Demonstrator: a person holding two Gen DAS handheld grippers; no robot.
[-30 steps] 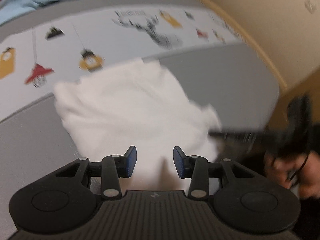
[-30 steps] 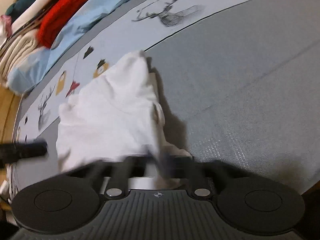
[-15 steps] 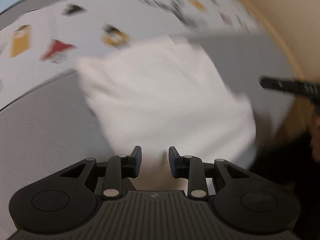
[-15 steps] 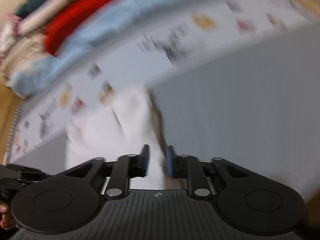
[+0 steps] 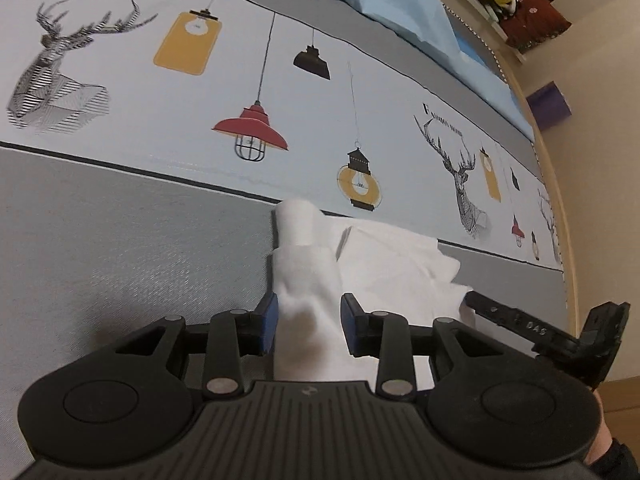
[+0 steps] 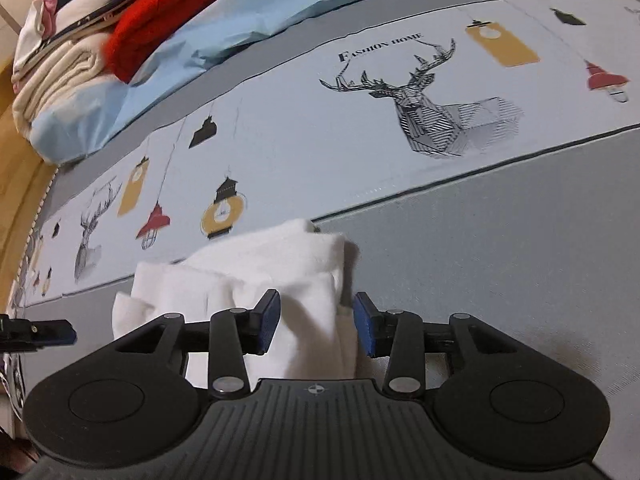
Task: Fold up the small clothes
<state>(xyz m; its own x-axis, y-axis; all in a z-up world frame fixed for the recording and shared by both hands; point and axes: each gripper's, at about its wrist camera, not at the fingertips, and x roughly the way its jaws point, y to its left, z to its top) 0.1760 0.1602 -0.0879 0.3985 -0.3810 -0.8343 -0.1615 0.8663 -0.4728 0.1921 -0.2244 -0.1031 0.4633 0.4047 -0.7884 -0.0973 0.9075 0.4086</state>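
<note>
A small white garment (image 5: 376, 264) lies bunched on the grey part of the bedspread, and also shows in the right wrist view (image 6: 260, 276). My left gripper (image 5: 308, 324) is open, its blue-padded fingers either side of a raised fold of the cloth. My right gripper (image 6: 316, 322) is open too, straddling the garment's near right edge. The right gripper's finger shows in the left wrist view (image 5: 516, 324); the left gripper's tip shows in the right wrist view (image 6: 36, 334).
The bedspread has a pale band printed with deer and lamps (image 5: 248, 128). A light blue sheet (image 6: 192, 48) and a stack of folded clothes with a red piece (image 6: 160, 8) lie at the far side. The wooden bed edge (image 5: 560, 216) curves on the right.
Both grippers have opened wider. The cloth, spread and moving a second ago, now lies bunched and lower between the fingers. Both views have turned toward the printed band.
</note>
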